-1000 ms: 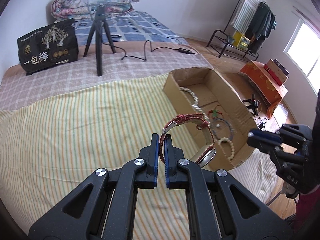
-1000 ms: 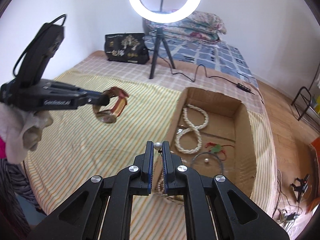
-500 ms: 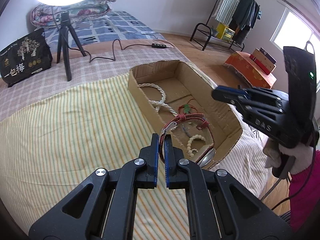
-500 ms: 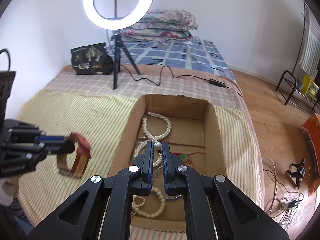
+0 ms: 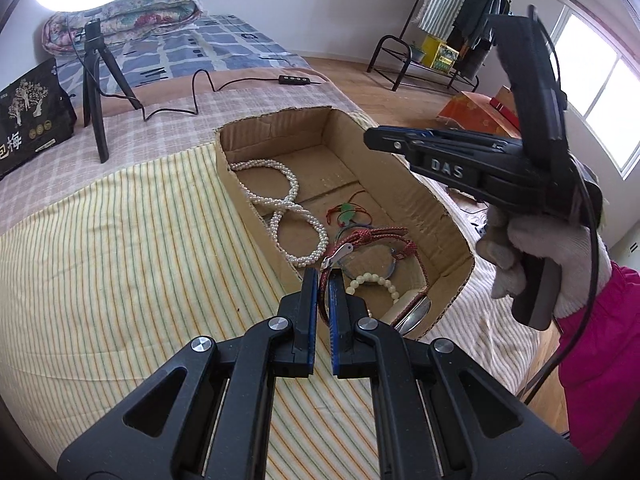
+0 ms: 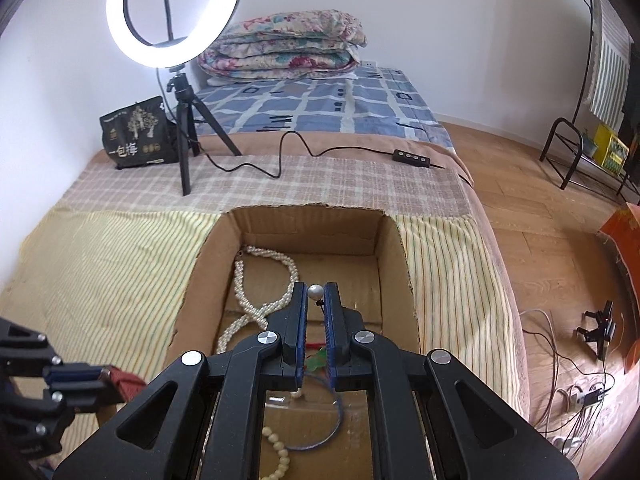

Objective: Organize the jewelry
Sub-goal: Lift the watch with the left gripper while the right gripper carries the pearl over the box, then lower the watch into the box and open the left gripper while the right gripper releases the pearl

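My left gripper (image 5: 323,276) is shut on the red strap of a wristwatch (image 5: 376,238), which hangs over the near end of an open cardboard box (image 5: 256,206). Its metal case (image 5: 414,312) rests by the box's near wall. In the box lie a pearl rope necklace (image 5: 286,208), a cream bead bracelet (image 5: 372,282), a red cord with green beads (image 5: 346,212) and a blue cord loop. My right gripper (image 6: 316,294) is shut on a single pearl (image 6: 315,291) above the box (image 6: 200,264). It shows in the left wrist view (image 5: 460,162) over the box's right wall.
The box sits on a striped yellow cloth (image 5: 120,240) on a bed. A ring light on a tripod (image 6: 180,92), a black bag (image 6: 136,136) and a cable with a switch (image 6: 412,158) lie beyond. Folded quilts (image 6: 288,46) are at the back. Wooden floor with cables is on the right.
My left gripper has carried the watch over the box's near end and lower. My right gripper has moved over the box with the pearl.
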